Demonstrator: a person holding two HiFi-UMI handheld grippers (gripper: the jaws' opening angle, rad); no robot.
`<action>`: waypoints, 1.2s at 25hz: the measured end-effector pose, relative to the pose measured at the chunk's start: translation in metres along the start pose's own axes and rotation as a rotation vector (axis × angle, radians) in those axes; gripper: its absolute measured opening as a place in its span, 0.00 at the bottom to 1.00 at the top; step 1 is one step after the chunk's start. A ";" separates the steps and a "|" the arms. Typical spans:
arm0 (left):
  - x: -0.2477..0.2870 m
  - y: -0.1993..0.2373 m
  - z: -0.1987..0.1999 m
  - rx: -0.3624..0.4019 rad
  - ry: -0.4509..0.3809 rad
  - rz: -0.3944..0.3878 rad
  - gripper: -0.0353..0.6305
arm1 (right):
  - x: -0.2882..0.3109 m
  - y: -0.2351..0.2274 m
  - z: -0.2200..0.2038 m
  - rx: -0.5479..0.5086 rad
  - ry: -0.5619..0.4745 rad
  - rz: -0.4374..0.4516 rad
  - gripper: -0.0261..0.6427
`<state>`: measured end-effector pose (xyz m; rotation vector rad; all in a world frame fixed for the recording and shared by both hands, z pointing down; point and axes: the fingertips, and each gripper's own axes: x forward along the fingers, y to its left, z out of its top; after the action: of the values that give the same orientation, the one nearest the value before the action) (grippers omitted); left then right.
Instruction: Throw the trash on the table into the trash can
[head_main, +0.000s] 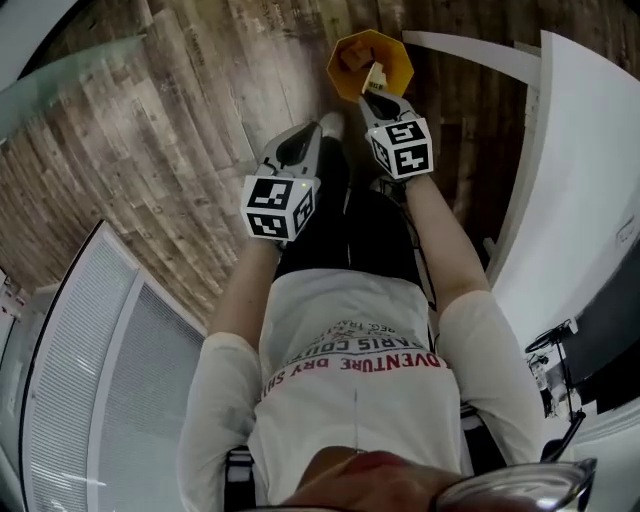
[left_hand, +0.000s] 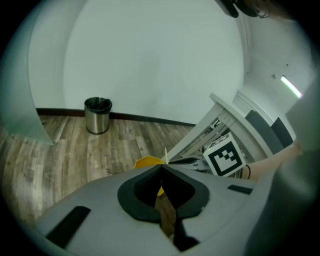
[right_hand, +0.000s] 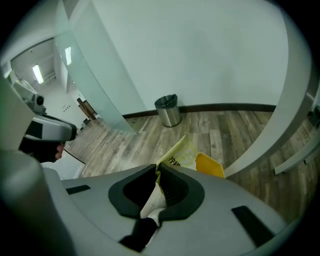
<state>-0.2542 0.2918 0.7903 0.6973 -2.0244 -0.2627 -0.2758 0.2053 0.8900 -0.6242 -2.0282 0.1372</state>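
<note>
Hanging above yellow trash can: wrapper in right gripper.

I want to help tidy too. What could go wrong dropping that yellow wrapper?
The wrapper looks light and floppy, so once let go it might flutter past the yellow bin onto the wood floor. It might also cling to the right gripper, whose jaws pinch it tight.

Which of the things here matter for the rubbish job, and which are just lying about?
In the job:
right gripper, shut on the yellow wrapper
yellow bin on the floor at its tip

Just about:
left gripper, shut with nothing in it
steel bin, far off by the wall
</note>
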 end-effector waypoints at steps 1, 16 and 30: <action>0.014 0.010 -0.011 -0.013 0.005 0.009 0.09 | 0.019 -0.010 -0.014 0.004 0.025 -0.004 0.11; 0.085 0.073 -0.089 -0.074 0.096 0.073 0.09 | 0.135 -0.092 -0.111 0.039 0.239 -0.184 0.21; 0.000 -0.027 0.014 0.089 -0.007 -0.006 0.09 | -0.040 -0.018 0.019 0.066 -0.020 -0.195 0.10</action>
<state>-0.2558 0.2690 0.7711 0.7589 -2.0511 -0.1803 -0.2830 0.1734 0.8549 -0.3821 -2.0824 0.0942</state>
